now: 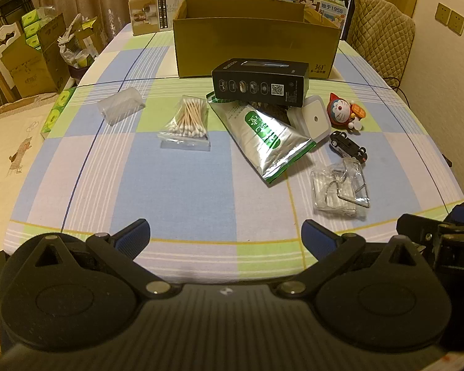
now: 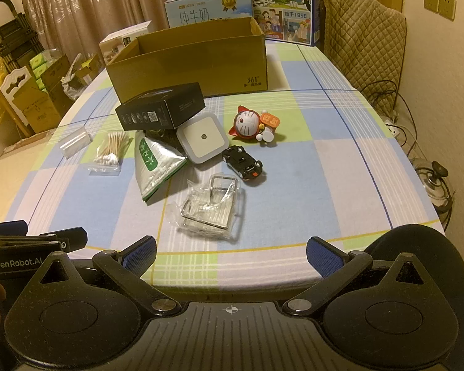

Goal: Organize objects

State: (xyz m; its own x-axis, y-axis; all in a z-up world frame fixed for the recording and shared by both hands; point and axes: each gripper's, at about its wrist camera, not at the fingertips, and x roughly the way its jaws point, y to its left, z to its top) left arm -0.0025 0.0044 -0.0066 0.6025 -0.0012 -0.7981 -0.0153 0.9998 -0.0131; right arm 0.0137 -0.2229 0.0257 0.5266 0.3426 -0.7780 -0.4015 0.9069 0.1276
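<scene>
Here my left tongs [image 1: 225, 238] and my right tongs [image 2: 231, 255] are both wide open and hold nothing, up over the near edge of the tabletop [image 1: 176, 167]. In the middle lie a bag of cotton swabs [image 1: 188, 122], a silver pouch [image 1: 267, 137], a black box [image 1: 259, 82] on top of the pouch, a white square box [image 2: 202, 142], a toy car [image 2: 242, 162] and a cat toy [image 2: 250, 123]. Behind them stands an open cardboard box [image 2: 195, 61].

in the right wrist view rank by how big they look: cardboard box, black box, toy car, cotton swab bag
1. cardboard box
2. black box
3. toy car and cotton swab bag: look alike, not ranked
</scene>
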